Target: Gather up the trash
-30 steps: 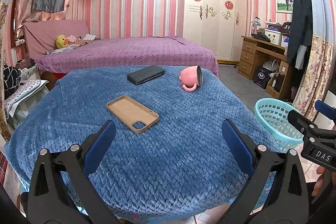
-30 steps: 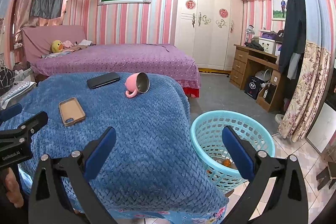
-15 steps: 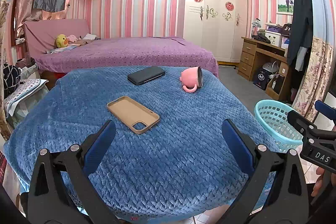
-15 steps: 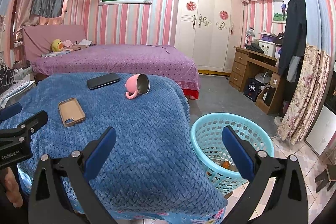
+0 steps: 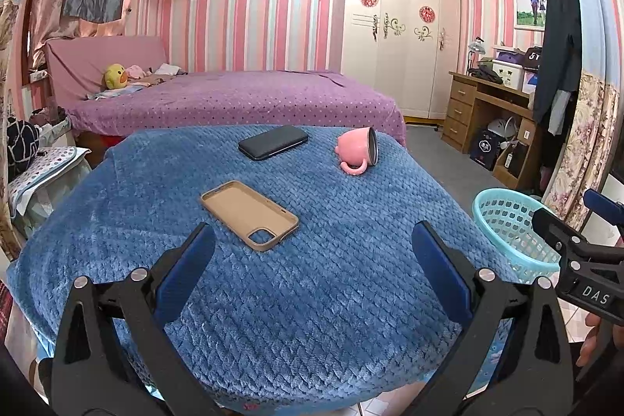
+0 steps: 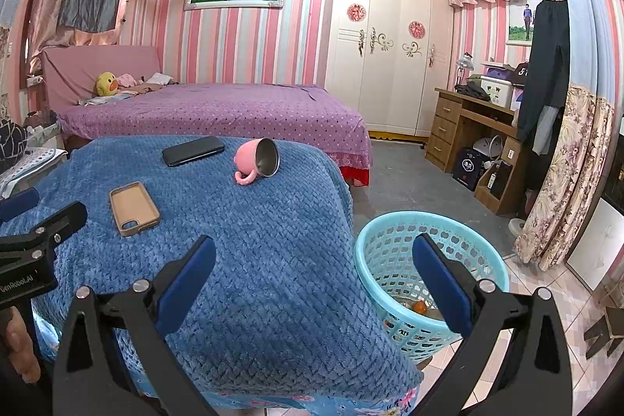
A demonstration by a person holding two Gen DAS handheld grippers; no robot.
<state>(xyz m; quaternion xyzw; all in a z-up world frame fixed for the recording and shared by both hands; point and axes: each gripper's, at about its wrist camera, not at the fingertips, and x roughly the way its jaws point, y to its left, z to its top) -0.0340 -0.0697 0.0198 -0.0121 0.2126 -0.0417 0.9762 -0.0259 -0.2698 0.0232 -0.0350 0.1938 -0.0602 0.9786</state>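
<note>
A light blue plastic basket (image 6: 394,260) stands on the floor right of the table, with some trash (image 6: 419,306) at its bottom; it also shows in the left wrist view (image 5: 507,225). My left gripper (image 5: 312,260) is open and empty above the near part of the blue table cover (image 5: 312,299). My right gripper (image 6: 314,262) is open and empty, held over the table's right edge and the basket's near rim. Each gripper shows at the side of the other's view.
On the table lie a tan phone case (image 5: 249,213), a black phone (image 5: 273,142) and a tipped pink mug (image 5: 357,153). Behind stand a purple bed (image 5: 234,100), a white wardrobe (image 5: 397,38) and a wooden desk (image 5: 487,108).
Both views have risen and pulled back very slightly. Nothing on the table has moved and both grippers stay open.
</note>
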